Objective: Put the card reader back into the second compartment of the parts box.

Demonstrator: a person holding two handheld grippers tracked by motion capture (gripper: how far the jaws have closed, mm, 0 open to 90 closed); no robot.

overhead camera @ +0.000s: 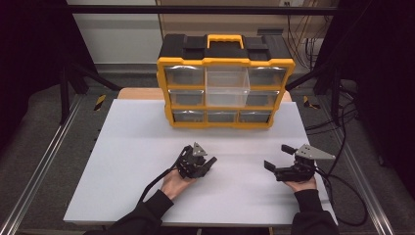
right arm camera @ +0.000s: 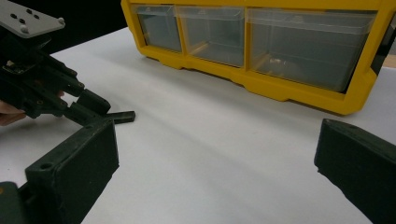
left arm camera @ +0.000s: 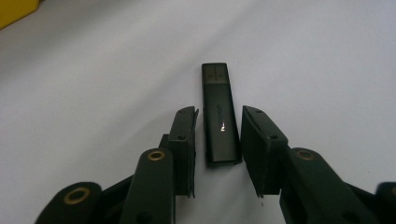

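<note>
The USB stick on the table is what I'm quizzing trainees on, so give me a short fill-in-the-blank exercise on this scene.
1. The dark USB stick lies flat between the jaws of the ____ gripper.
2. The drawer organizer has a frame coloured ____.
3. The jaws of the right gripper stand wide ____, with nothing between them.

Missing words: left; yellow; open

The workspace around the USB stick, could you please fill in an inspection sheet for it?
Surface: white table top, flat, bare around the work.
Job's things: dark USB stick lies flat between the left gripper's fingers, gaps either side; yellow drawer organiser at the far edge, one clear drawer pulled out.
Clutter: nothing seen.
Grippers: left open around the stick; right gripper open wide, empty.
Cables: black cable trails from the left gripper; another from the right.
Surroundings: dark frame, grey floor.
</note>
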